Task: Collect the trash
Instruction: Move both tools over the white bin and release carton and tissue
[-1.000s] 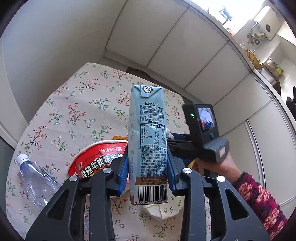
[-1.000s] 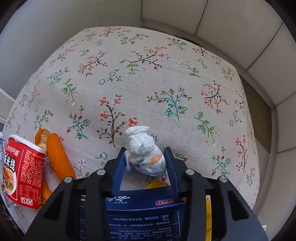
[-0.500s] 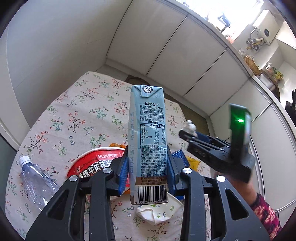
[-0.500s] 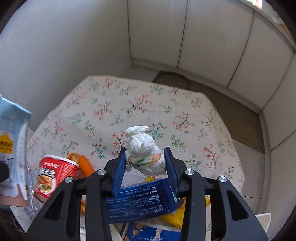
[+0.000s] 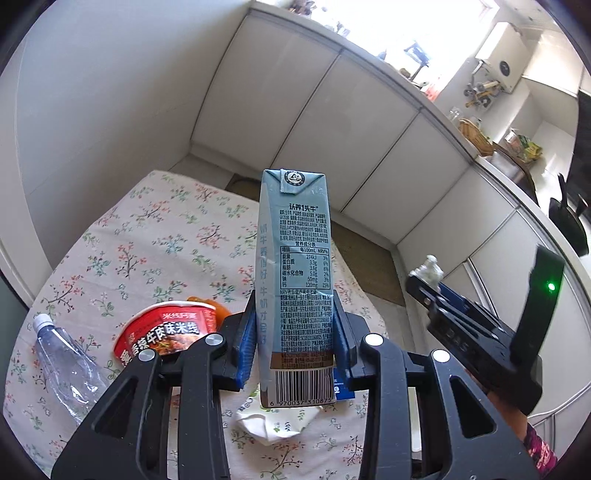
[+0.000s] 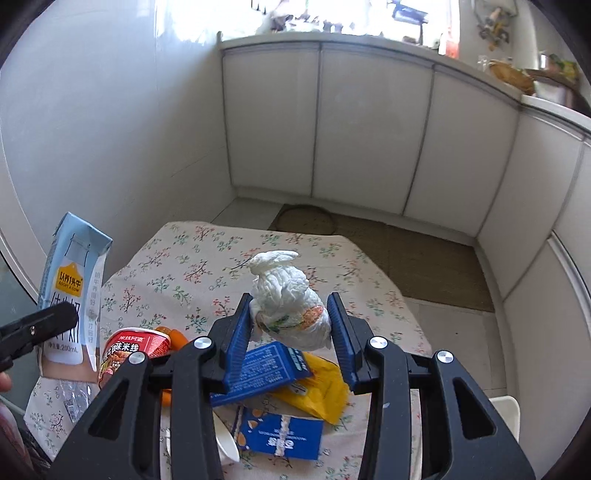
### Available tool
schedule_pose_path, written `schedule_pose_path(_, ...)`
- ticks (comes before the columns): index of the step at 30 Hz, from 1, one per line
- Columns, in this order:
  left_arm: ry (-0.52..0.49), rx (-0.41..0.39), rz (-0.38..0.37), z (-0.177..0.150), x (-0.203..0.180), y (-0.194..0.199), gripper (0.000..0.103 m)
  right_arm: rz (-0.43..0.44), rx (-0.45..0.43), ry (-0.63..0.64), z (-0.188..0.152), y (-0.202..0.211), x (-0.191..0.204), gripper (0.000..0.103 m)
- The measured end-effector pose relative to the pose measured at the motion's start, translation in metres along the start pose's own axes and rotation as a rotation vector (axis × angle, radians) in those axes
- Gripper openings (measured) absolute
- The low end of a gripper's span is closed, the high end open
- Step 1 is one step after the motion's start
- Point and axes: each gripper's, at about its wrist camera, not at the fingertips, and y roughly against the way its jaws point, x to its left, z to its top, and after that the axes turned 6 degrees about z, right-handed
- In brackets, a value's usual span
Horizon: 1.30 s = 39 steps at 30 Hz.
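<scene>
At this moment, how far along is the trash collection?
No bin shows, so nothing looks collected yet. In hand: left gripper clamps the milk carton; right gripper clamps the wadded tissue. Left on the tablecloth: noodle cup, plastic bottle, blue packets, yellow wrapper.

bg: white cabinet doors (image 6: 373, 129) | floral tablecloth (image 5: 155, 236) | brown floor mat (image 6: 417, 251) | cluttered countertop (image 6: 509, 74)

Daylight is admitted through an overexposed window (image 5: 413, 33); focus is sharp, edges are fisheye-bent and vignetted.
</scene>
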Motion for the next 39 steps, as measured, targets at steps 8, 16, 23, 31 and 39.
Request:
schedule_pose_path(8, -0.076, -0.02, 0.011, -0.01, -0.025, -0.001, 0.033, -0.106, -0.106, -0.053, -0.02, 0.053, -0.035, 0.041)
schedule_pose_path(16, -0.148, -0.009, 0.014, -0.024, -0.049, -0.011, 0.033, -0.245, -0.168, -0.122, -0.054, 0.092, -0.08, 0.041)
schedule_pose_path(23, -0.212, 0.005, -0.002, -0.038, -0.073, -0.02, 0.033, -0.35, -0.172, -0.226, -0.088, 0.113, -0.135, 0.042)
schedule_pose_path(31, -0.285, 0.025, -0.011, -0.057, -0.099, -0.033, 0.034, -0.442, -0.132, -0.326, -0.117, 0.124, -0.176, 0.043)
schedule_pose_path(39, -0.339, 0.062, -0.009, -0.075, -0.115, -0.05, 0.034, -0.471, -0.023, -0.434, -0.141, 0.117, -0.21, 0.045)
